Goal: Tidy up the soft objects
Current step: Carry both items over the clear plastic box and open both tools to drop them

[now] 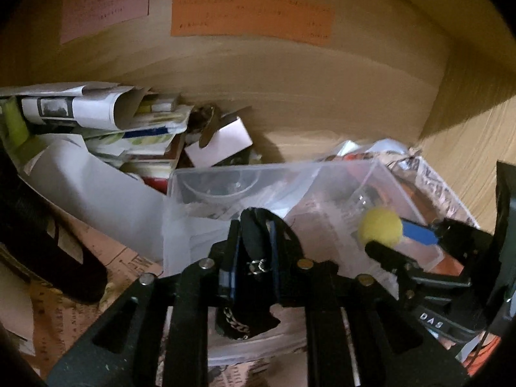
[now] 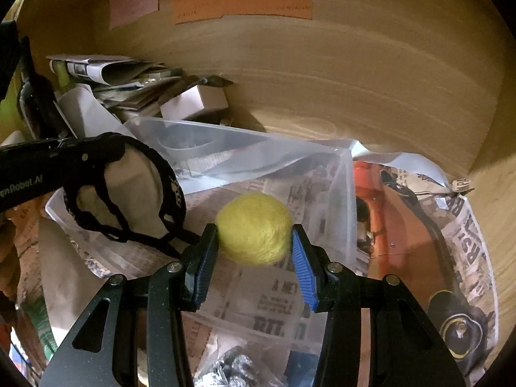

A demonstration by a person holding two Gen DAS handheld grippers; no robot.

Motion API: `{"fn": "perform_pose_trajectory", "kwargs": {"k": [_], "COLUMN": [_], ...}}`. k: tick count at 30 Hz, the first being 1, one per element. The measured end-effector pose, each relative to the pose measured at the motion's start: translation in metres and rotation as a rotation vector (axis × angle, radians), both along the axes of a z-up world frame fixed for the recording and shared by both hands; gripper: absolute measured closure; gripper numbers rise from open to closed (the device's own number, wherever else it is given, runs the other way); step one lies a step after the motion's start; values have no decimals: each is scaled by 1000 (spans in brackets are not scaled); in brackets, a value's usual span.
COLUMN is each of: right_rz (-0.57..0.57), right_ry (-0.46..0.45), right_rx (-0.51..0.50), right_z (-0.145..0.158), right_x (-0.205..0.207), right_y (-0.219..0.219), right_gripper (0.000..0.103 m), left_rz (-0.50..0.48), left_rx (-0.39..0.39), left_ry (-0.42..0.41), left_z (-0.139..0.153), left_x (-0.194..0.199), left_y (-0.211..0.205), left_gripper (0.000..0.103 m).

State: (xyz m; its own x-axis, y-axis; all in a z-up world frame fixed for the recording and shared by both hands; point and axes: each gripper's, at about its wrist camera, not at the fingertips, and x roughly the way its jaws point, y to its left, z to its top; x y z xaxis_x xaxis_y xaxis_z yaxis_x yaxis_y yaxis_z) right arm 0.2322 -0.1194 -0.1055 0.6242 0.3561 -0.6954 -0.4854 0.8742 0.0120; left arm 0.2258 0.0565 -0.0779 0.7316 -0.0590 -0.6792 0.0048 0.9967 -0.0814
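Right wrist view is showing the right tool (image 2: 254,242) pinching a fuzzy yellow felt ball (image 2: 254,228) between its blue pads, poised over the clear plastic bag (image 2: 274,161), likely for dropping inside. Left of that bag, the left tool (image 1: 256,251) is clamping a black strappy fabric piece (image 2: 129,193) (chain attached), probably holding it clear.

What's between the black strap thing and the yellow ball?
In the right wrist view, only clear plastic bin over newspaper lies between the black strap item and yellow ball.
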Motion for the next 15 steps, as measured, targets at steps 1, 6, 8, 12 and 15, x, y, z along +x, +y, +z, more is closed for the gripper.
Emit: {"fn": "perform_pose_trajectory", "kwargs": {"k": [1,6,8,12,15], "right_rz": [3,9,10,1,-10], "right_ry": [-1,-25,-41,-92,-148], "right_rx": [-4,1,10,40,64], "right_z": [0,3,8,26,42], "right_x": [0,-5,-8,-20,-35], "right_y": [1,2,1,-5,-13], "right_gripper": [59,44,38,24,19], "left_rz": [-1,19,25,42,42], "left_rx": [7,23,30,42,54], "left_ry": [1,-36,-45,-77,-136], "left_z": [-1,1,5,16,31], "left_x": [-1,-12,-17,-28,-45], "left_y": [0,0,1,0,-3], "left_gripper": [71,39,39,26,13]}}
